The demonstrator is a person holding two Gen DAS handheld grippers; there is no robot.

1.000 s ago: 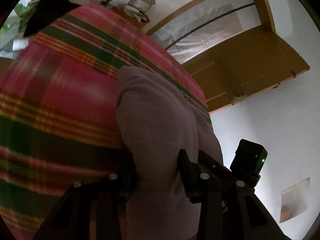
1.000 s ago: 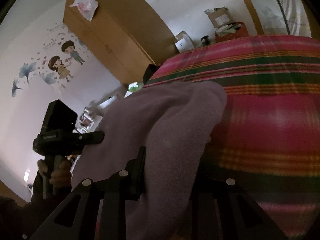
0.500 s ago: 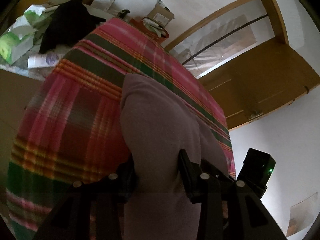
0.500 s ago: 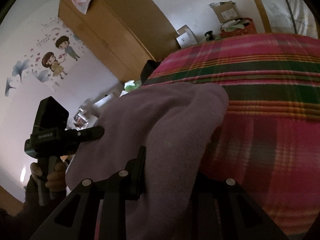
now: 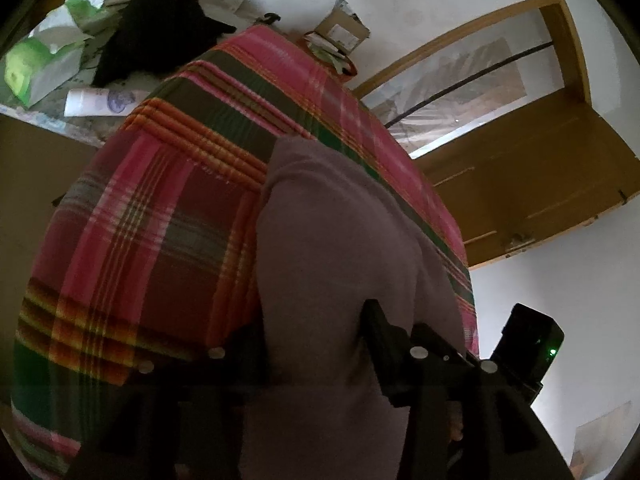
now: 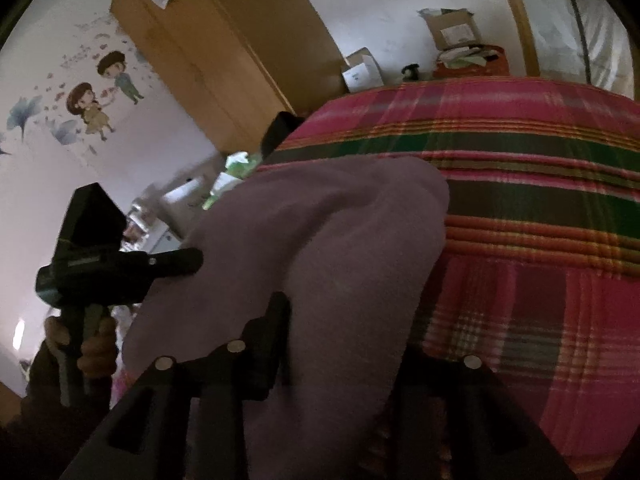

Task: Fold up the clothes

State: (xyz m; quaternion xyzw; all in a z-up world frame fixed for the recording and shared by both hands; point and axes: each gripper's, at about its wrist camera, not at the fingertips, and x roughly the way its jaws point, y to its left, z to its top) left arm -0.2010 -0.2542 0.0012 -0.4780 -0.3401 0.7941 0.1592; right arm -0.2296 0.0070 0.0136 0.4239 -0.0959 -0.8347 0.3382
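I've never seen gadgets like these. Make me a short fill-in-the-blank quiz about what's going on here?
1. The garment between the left gripper fingers is ____ in colour.
2. It lies on a bed cover with a ____ pattern.
3. On the wall, left of the wardrobe, are cartoon ____ of two children.
4. The garment also lies between the fingers of the ____ gripper.

Missing words: purple; plaid; stickers; right

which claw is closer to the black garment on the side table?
Left. The left claw sits at the bed edge nearest the black garment. The right claw is further along the purple cloth, away from it.
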